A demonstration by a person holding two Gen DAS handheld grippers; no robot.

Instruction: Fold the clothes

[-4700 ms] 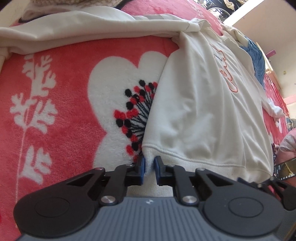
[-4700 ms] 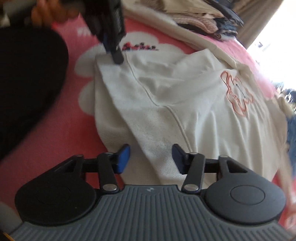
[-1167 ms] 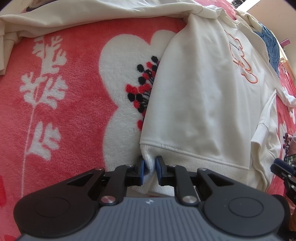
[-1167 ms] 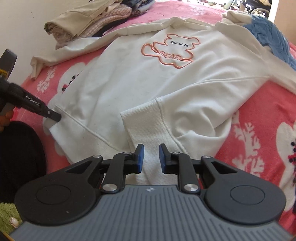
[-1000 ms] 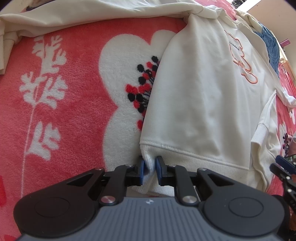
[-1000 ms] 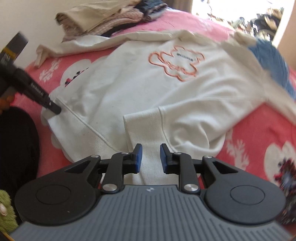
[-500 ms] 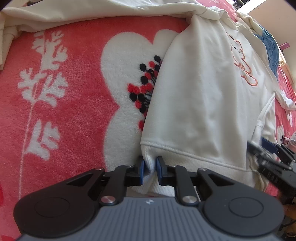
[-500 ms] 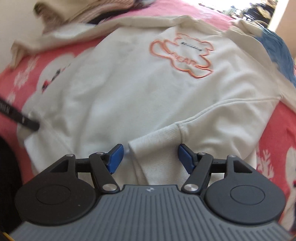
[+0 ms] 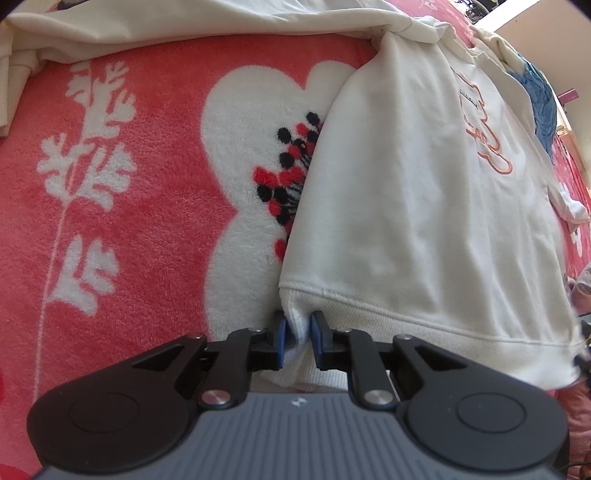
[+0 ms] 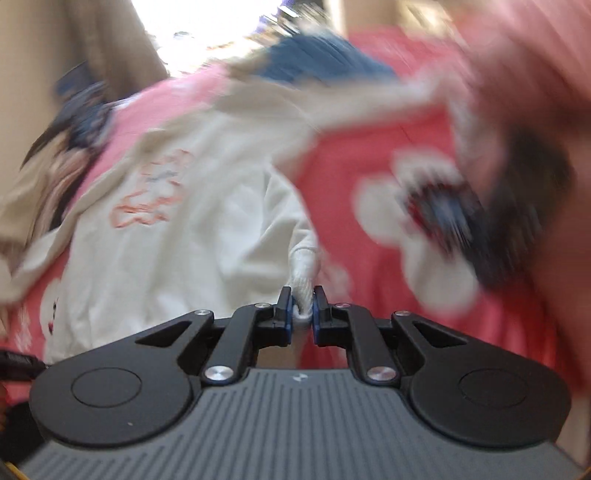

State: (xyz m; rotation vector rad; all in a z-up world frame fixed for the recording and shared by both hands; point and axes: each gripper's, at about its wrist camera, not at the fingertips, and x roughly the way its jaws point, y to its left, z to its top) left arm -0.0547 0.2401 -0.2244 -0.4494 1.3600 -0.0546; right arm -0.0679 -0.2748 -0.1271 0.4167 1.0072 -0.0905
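Left gripper (image 9: 298,338): jaws narrow, clamped on the ribbed hem corner of the white sweatshirt (image 9: 417,206). Blue pads (image 9: 281,339) press the fabric from both sides; hem bunches between them and hangs a little below.

Sweatshirt lies front-up on the pink floral blanket (image 9: 122,206), w/ orange outline bear print (image 9: 484,136) on the chest. Body is spread flat, hem edge nearest the left wrist cam, neck end far. One long sleeve (image 9: 192,26) runs out across the top of the left view, lying on the blanket. Beyond the sweatshirt, at the far right of that view, a blue garment (image 9: 539,96) sits next to it; contact not confirmed.

Right gripper (image 10: 303,314): jaws narrow, closed on a white ribbed cuff (image 10: 303,277) of the sweatshirt's other sleeve. Cuff stands up from the pads, the sleeve fabric trailing back to the sweatshirt body (image 10: 177,240).

Right wrist view is heavily motion-blurred. Bear print (image 10: 151,195) is readable only as an orange smear. Blanket's white flower w/ dark centre (image 10: 436,218) shows to the right. Blue garment (image 10: 325,59) appears at the top of that view. Striped and dark shapes at the left edge (image 10: 62,162) are probably piled clothes, but blur prevents confirmation.
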